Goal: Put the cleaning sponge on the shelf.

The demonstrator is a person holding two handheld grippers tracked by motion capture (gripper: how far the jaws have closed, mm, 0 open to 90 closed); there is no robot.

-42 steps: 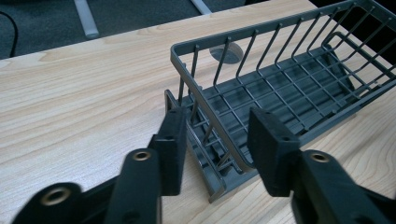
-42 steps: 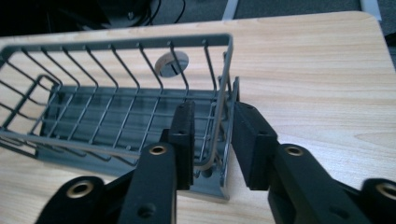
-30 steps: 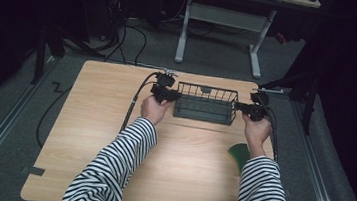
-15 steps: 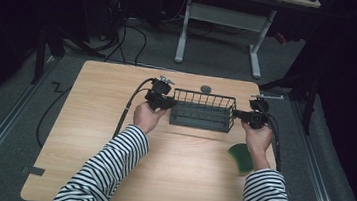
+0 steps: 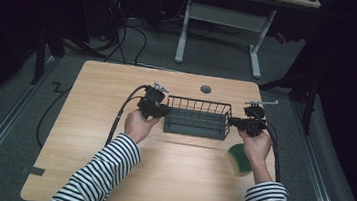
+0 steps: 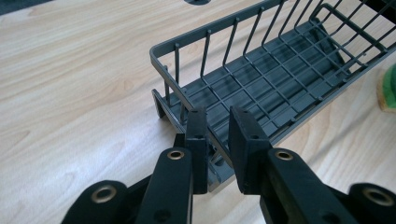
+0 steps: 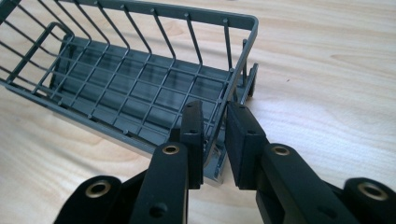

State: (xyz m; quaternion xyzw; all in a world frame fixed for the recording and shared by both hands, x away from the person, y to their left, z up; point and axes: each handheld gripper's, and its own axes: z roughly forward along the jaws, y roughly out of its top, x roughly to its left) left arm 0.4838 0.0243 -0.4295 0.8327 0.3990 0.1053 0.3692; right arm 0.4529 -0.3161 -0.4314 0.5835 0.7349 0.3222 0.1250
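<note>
A grey wire basket point(image 5: 197, 117) with nothing in it sits across the middle of the wooden table point(image 5: 87, 136), held at both ends. My left gripper point(image 5: 165, 111) is shut on the rim of its left end wall; in the left gripper view the jaws point(image 6: 217, 126) straddle that rim of the basket point(image 6: 280, 79). My right gripper point(image 5: 231, 121) is shut on the right end wall, with the rim of the basket point(image 7: 130, 84) between its jaws point(image 7: 215, 121). Whether the basket rests on the table or hangs just above it I cannot tell.
A green and yellow sponge point(image 5: 239, 158) lies on the table by the person's right wrist, also visible as the sponge point(image 6: 387, 88) past the basket's far end. A round cable hole point(image 5: 206, 89) sits near the table's far edge. Cables trail from both grippers.
Both grippers have pulled the basket towards the person's side of the table, away from the cable hole. The striped forearms have drawn back with it.
</note>
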